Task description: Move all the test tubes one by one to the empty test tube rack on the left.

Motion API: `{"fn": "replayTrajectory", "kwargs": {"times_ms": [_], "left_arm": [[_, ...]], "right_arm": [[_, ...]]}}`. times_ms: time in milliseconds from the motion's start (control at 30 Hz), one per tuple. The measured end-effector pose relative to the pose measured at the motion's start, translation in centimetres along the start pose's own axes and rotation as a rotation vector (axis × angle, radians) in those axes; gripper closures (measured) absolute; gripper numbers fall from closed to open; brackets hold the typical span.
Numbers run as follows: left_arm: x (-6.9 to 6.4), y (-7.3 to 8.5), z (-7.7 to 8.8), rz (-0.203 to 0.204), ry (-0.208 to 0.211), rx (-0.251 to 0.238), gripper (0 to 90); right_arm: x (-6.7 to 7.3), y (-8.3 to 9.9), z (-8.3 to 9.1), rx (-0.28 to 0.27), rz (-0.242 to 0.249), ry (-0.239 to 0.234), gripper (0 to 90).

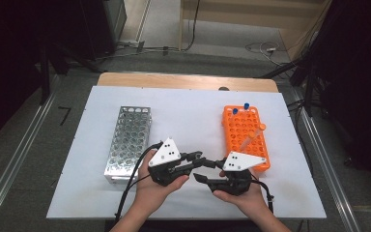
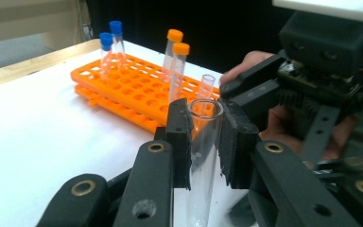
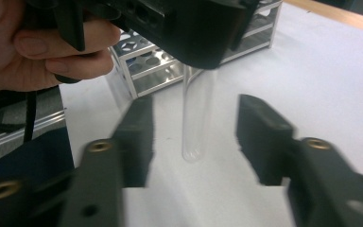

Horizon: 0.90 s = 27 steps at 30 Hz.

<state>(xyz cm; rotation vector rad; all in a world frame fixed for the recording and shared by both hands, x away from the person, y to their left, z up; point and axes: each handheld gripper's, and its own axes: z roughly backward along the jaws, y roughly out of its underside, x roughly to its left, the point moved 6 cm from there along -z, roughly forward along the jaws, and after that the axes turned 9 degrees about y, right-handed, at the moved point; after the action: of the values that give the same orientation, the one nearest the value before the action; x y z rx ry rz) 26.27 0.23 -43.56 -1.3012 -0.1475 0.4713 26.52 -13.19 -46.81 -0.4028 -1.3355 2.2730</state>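
Left claw clamps the clear test tube upright; right claw stands apart around the tube's bottom, pads not touching; orange rack beyond.

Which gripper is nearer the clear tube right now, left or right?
Left. The left gripper is shut on the clear tube, pads pressing both sides near its open rim. The right gripper stands open around the tube's lower end, pads apart from the glass.
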Motion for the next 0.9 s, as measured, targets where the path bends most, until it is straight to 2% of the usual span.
{"fn": "replayTrajectory", "kwargs": {"times_ms": [167,200,233,500,700,833,900], "left_arm": [[0.5,0.0,0.5,0.01,-0.017,0.0,76.0],[0.6,-0.1,0.6,0.016,-0.018,-0.002,76.0],[0.7,-0.1,0.7,0.017,-0.019,-0.004,76.0],[2.2,-0.4,2.0,0.041,-0.055,-0.02,76.0],[3.7,-0.8,3.4,0.057,-0.099,-0.044,76.1],[4.8,-1.2,4.4,0.06,-0.128,-0.053,76.1],[5.3,-1.4,4.9,0.064,-0.143,-0.059,76.0]], "right_arm": [[-1.0,-0.1,1.3,-0.026,-0.014,0.034,21.4],[-1.0,-0.1,1.3,-0.026,-0.014,0.034,21.4],[-1.5,0.0,1.8,-0.027,-0.017,0.045,14.4],[-3.3,0.2,3.8,-0.058,-0.047,0.058,0.0],[-4.9,0.6,5.4,-0.071,-0.065,0.095,0.0],[-6.2,1.4,7.1,-0.082,-0.076,0.143,0.0],[-6.4,1.5,7.3,-0.083,-0.079,0.147,0.0]]}}
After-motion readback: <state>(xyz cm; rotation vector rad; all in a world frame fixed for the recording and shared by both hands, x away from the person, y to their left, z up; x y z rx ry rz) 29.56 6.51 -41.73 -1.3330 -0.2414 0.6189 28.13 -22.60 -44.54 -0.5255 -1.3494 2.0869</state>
